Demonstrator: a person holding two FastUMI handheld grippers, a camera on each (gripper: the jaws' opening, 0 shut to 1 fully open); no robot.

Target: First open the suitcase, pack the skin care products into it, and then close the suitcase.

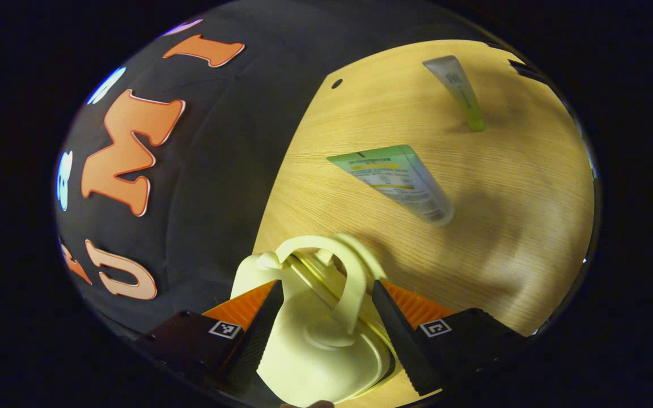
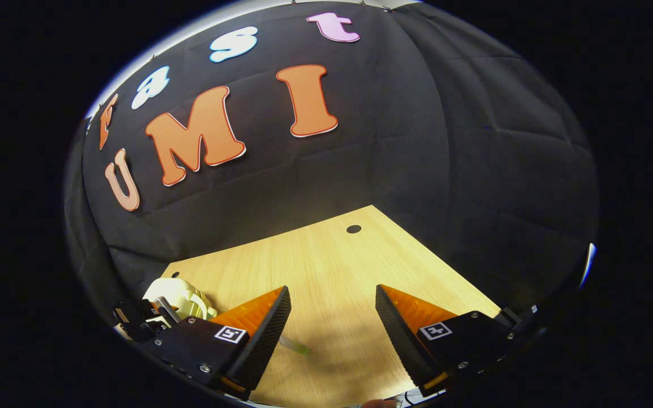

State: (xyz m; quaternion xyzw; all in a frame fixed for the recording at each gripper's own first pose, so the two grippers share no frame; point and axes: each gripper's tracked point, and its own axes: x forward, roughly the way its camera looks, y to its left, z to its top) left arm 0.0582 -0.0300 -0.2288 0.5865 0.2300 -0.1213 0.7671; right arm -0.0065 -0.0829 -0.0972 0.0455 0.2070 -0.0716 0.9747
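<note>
Suitcase (image 1: 315,334) sits between left hand-held gripper (image 1: 326,300) fingers; tubes (image 1: 400,181) beyond.

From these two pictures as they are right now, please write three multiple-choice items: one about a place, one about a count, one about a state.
1. Where is the cream suitcase in the left gripper view?
A. Between the left gripper fingers
B. At the far table edge
C. On the floor

2. How many tubes lie on the table in the left gripper view?
A. One
B. Two
C. Four

3. How is the right gripper?
A. Shut on a tube
B. Shut on the suitcase
C. Open, holding nothing

Answers:
1. A: the suitcase sits between both fingers, its handle just ahead.
2. B: a wide green tube and a slim tube lie apart on the wood.
3. C: bare table shows between its spread fingers.
</note>
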